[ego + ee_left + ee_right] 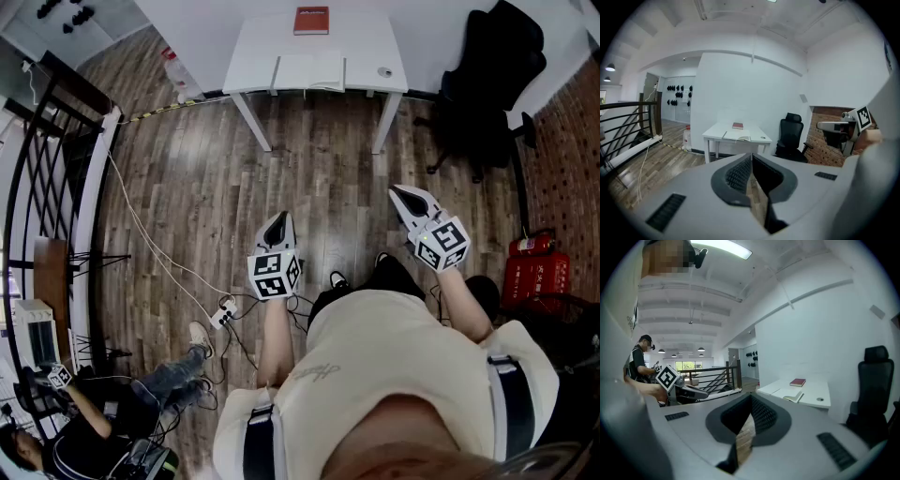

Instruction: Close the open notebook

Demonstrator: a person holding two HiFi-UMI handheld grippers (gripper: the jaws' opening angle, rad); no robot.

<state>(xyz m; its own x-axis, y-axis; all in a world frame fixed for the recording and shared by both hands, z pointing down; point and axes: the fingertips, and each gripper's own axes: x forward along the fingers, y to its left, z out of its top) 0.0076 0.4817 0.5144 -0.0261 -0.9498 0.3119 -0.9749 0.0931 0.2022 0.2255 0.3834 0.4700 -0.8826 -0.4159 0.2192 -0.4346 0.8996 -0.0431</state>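
The open notebook (309,72) lies flat on the near edge of a white table (253,52) at the far end of the room, with its pages spread. It also shows in the left gripper view as the notebook (737,138) and in the right gripper view as the notebook (790,396). My left gripper (279,218) and right gripper (399,193) hang over the wooden floor, well short of the table. Both point toward it. Each has its jaws pressed together with nothing between them, as the left gripper (751,158) and right gripper (750,403) show in their own views.
A red book (311,20) and a small round object (384,71) also lie on the table. A black office chair (490,84) stands right of it. Red extinguishers (534,267) sit at the right, a railing (56,187) and cables at the left. A person (112,412) sits on the floor.
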